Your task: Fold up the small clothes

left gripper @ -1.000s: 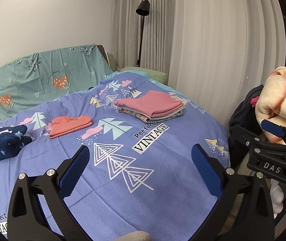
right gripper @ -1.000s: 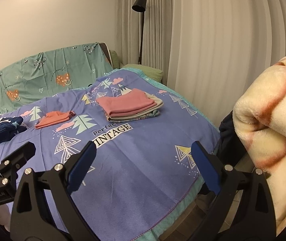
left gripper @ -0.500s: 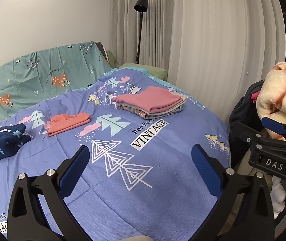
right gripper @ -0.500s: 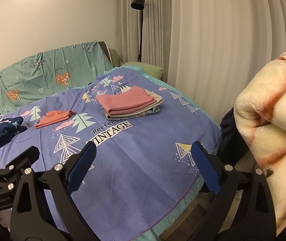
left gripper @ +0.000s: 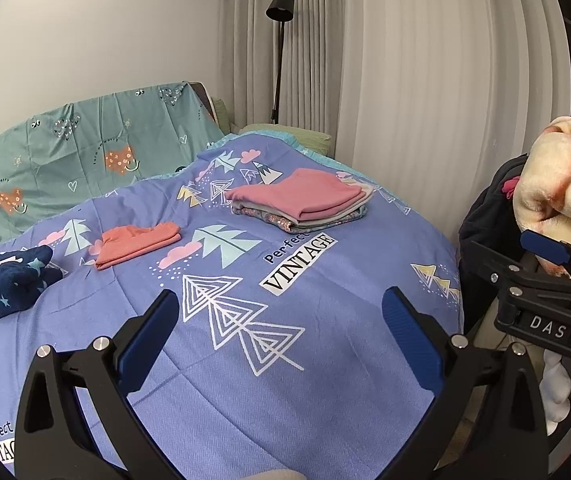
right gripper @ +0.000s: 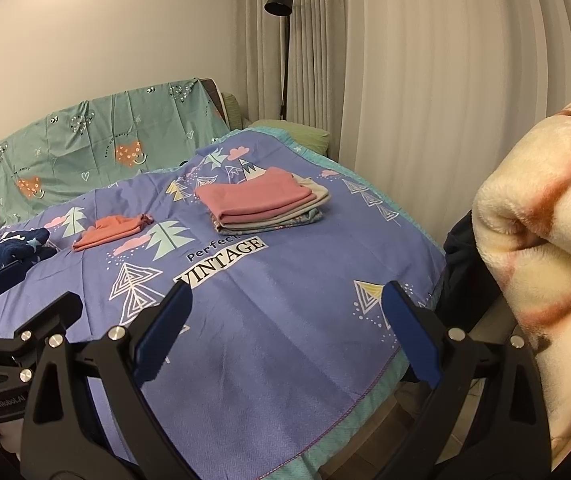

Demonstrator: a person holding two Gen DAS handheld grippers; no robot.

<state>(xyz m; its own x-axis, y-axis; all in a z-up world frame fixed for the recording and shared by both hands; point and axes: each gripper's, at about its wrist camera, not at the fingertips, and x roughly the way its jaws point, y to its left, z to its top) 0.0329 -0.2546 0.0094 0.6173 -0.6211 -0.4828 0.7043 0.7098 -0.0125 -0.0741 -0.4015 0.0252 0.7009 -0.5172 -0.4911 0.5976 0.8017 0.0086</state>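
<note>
A stack of folded clothes with a pink piece on top (left gripper: 301, 198) (right gripper: 263, 200) lies toward the far side of the bed. A folded orange garment (left gripper: 137, 242) (right gripper: 111, 232) lies left of it. A crumpled navy star-print garment (left gripper: 3, 284) (right gripper: 9, 254) sits at the left edge. My left gripper (left gripper: 281, 328) hangs open above the blue cover, holding nothing. My right gripper (right gripper: 285, 322) is open too, near the bed's front corner. In the left wrist view the right gripper's body shows at the right.
The bed carries a blue tree-print cover (left gripper: 245, 352) (right gripper: 269, 312) and a teal sheet over the headboard (left gripper: 85, 152). A fluffy cream blanket (right gripper: 545, 264) (left gripper: 561, 188) bulks at the right. A black floor lamp (left gripper: 279, 12) and curtains stand behind.
Both views have drifted slightly, the bed sitting a little lower and nearer in frame. No garment has moved and both grippers stay open.
</note>
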